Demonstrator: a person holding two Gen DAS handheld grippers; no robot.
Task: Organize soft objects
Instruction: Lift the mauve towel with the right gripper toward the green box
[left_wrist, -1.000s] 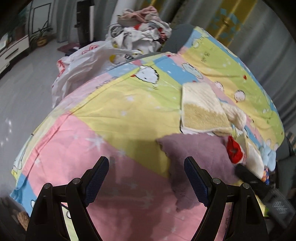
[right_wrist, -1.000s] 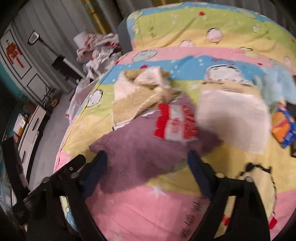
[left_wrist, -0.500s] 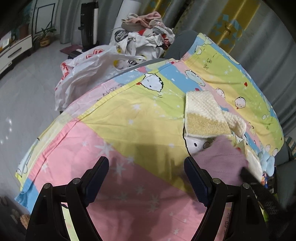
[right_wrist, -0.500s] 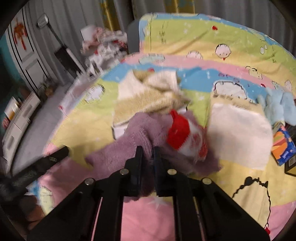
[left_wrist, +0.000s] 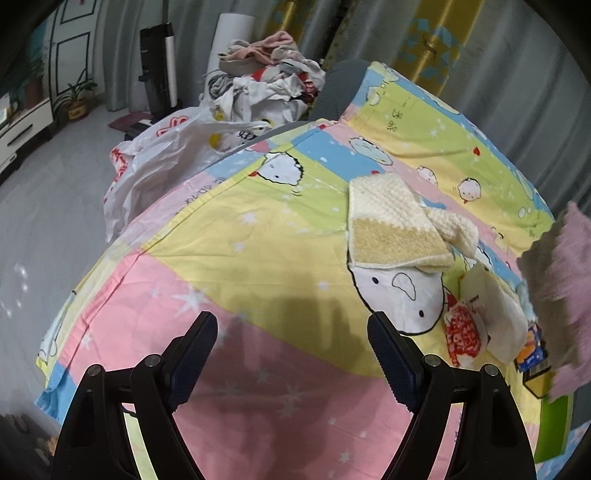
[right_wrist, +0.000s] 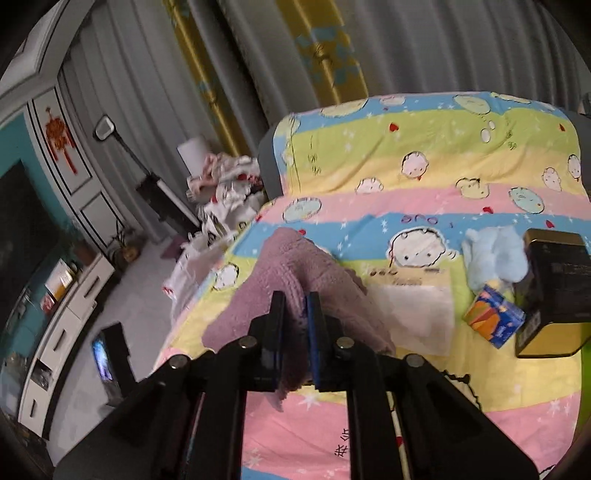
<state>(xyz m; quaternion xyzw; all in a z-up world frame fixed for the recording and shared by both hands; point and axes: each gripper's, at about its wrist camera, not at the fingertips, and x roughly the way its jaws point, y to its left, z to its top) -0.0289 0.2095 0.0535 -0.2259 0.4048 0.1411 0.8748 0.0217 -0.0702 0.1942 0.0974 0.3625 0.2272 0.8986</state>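
1. A second ago the purple towel (right_wrist: 295, 273) lay flat on the bed (left_wrist: 280, 387) under a red-and-white sock (left_wrist: 461, 328); now the right gripper (right_wrist: 293, 325) is clenched on it and it hangs lifted, the sock left on the bedsheet.
2. The towel is fluffy, bunched and draping either side of the right gripper's fingers.
3. The left gripper (left_wrist: 291, 354) is released, holding nothing, over pink bedsheet.
4. Only the left wrist view shows the cream towel (left_wrist: 391, 225) ahead; only the right shows a light blue plush (right_wrist: 495, 258) to its right.

Your room light is dim and even. The left claw (left_wrist: 291, 354) throws soft shadows on the bedsheet (left_wrist: 258, 236). Fisheye edges bend and darken; the right view blurs slightly.
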